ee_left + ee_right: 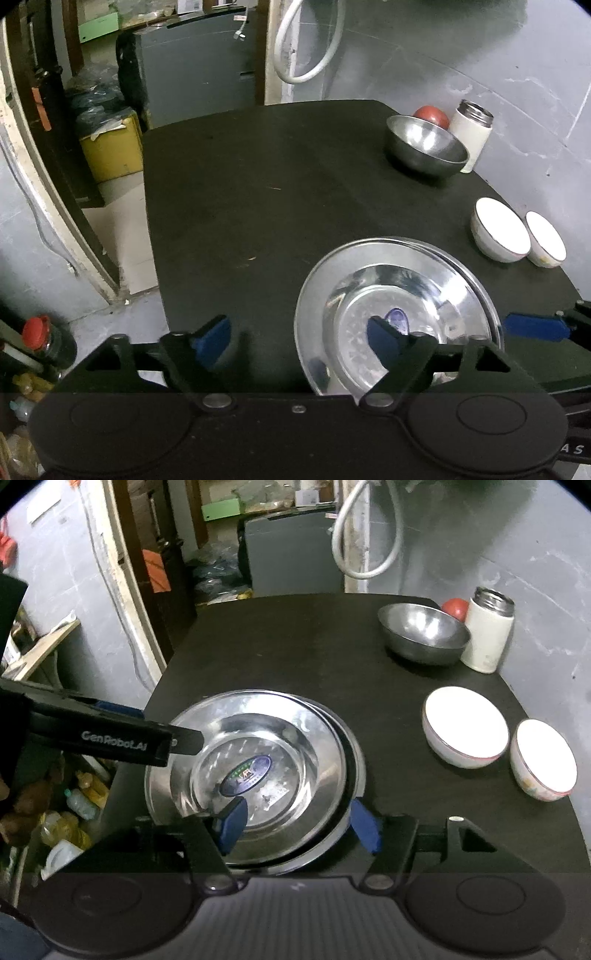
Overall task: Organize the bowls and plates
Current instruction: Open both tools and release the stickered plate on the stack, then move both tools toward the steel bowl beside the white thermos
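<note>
Two steel plates [288,738] lie stacked near the front of the black table [295,646], and the lower plate's rim [357,764] shows on the right. My right gripper [297,823] is open at their near edge, with one finger over the top plate and the other outside the rim. My left gripper [297,341] is open too, astride the left rim of the plates [443,280]. Its black body [110,734] reaches in from the left. A steel bowl [423,633] stands at the back right. Two white bowls [463,725] [545,758] sit side by side at the right edge.
A white flask [487,635] with a steel top and a red round object [456,607] stand behind the steel bowl, against the grey wall. Past the table's left edge are a yellow bin [114,147] and floor clutter. A white hose [351,535] hangs behind.
</note>
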### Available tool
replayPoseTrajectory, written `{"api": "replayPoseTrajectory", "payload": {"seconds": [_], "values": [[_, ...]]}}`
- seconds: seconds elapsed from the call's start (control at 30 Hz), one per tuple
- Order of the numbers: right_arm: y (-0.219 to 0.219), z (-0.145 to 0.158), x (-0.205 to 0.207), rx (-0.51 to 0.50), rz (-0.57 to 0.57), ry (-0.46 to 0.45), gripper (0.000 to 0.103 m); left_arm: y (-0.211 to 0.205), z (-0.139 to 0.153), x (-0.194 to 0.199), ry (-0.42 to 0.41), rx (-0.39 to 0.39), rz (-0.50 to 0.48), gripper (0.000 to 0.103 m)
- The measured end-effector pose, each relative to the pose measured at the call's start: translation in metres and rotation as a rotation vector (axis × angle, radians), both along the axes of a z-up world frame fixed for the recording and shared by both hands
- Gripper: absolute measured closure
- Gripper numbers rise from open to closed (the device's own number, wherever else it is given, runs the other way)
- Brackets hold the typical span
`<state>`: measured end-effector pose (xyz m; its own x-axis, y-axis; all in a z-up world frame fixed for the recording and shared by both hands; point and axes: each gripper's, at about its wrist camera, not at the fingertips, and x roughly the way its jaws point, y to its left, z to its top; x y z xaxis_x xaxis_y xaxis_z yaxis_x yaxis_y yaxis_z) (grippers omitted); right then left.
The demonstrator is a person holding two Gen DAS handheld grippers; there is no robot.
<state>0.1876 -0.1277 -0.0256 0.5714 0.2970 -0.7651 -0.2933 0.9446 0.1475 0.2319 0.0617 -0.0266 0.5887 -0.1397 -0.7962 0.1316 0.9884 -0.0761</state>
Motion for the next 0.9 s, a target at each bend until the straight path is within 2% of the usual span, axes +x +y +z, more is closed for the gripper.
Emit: {"api": "replayPoseTrajectory", "payload": {"seconds": [0.07,0.13,0.2,0.3,0.47,0.6,0.73,0.9], "values": [[-0.003,-0.001,0.001,0.004,-0.01,0.005,0.03,0.001,0.0,0.001,0.005,-0.006,0.013,0.015],[-0.006,-0.001,0.001,0.003,-0.023,0.002,0.018,0.002,0.0,0.002,0.005,-0.006,0.028,0.011],[-0.01,0.0,0.001,0.016,-0.04,-0.006,0.01,0.001,0.001,0.003,-0.003,0.001,0.043,0.006],[-0.017,-0.001,0.002,0.026,-0.071,-0.012,0.002,-0.001,0.003,0.002,-0.015,0.017,0.059,0.002],[-0.032,-0.006,0.003,0.067,-0.116,-0.004,0.001,-0.007,0.007,0.004,-0.023,0.069,0.072,0.001],[-0.049,-0.006,0.005,0.092,-0.145,-0.032,0.001,-0.014,0.015,0.016,-0.045,0.072,0.09,0.001],[-0.075,-0.005,0.019,0.118,-0.208,-0.063,0.001,-0.027,0.024,0.039,-0.082,0.056,0.111,0.001],[-0.106,-0.003,0.058,0.157,-0.295,-0.109,0.001,-0.058,0.034,0.085,-0.147,0.055,0.099,0.001]]}}
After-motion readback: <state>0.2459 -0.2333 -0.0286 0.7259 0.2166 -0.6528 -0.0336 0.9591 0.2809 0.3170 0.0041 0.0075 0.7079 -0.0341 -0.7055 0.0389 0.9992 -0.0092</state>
